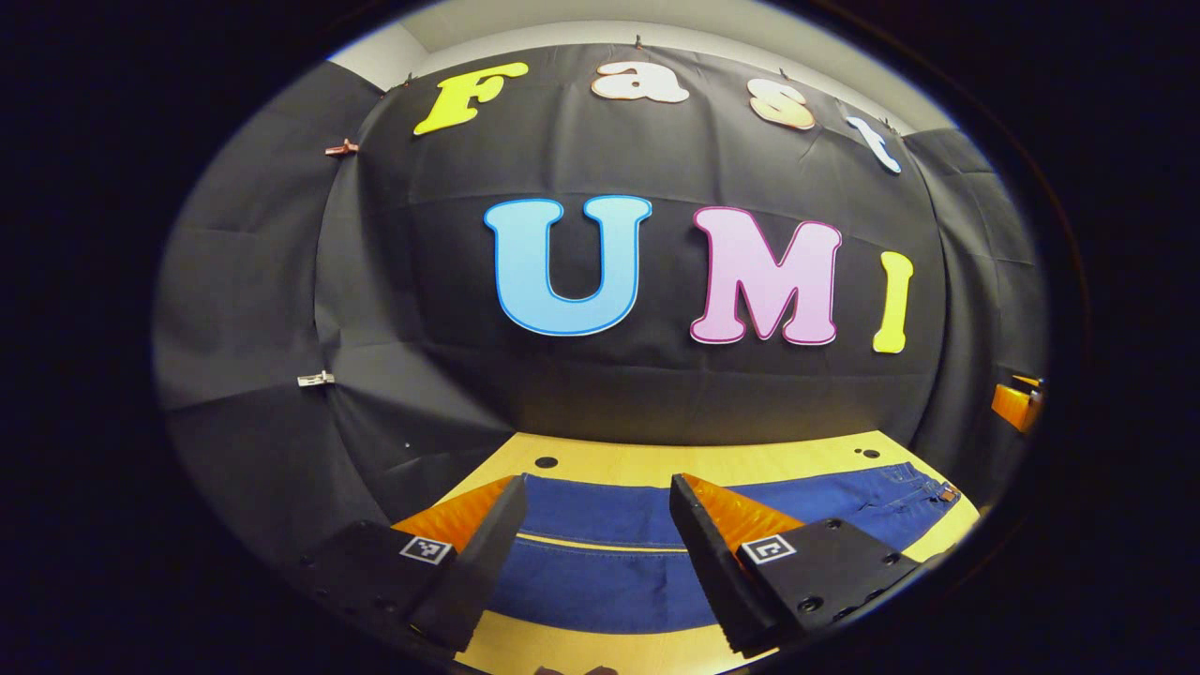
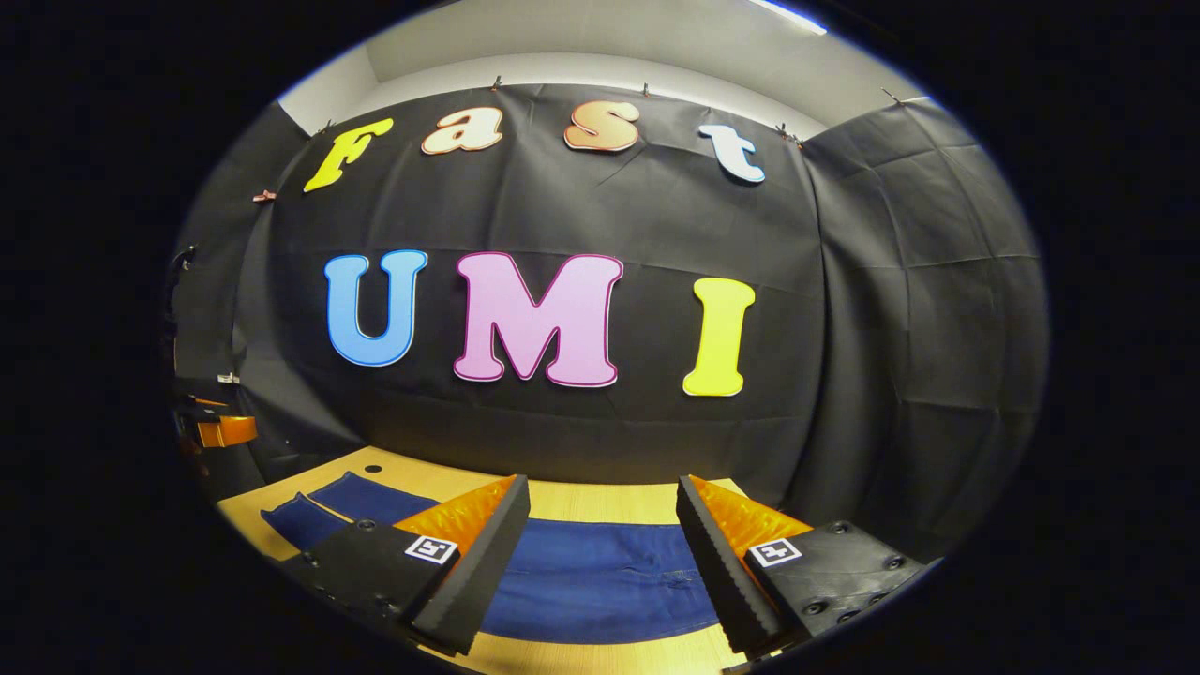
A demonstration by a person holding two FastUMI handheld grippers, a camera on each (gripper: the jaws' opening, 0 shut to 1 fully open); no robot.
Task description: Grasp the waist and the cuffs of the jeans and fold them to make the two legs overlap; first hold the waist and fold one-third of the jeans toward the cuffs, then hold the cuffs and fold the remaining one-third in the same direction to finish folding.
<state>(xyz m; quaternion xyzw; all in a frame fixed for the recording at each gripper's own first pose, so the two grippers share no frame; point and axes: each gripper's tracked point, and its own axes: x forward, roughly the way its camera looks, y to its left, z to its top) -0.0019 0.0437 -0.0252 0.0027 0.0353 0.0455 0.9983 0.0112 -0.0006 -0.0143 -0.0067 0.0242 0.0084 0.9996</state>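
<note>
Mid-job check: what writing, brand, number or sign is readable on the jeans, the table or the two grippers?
Jeans: no text; the small patch at the waist is too small to read.
Table: no text.
Left gripper: square coded markers, patterns, not words.
Right gripper: the same kind of marker, no words.

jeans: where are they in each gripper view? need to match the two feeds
Left gripper view: the jeans lie flat across the bottom centre on the wooden table, legs apart, waist at lower right.
Right gripper view: the jeans span the bottom, running from the cuffs at lower left to between the open claw fingers.
Shared landmark: the table's far edge where it meets the black cloth wall.
</note>
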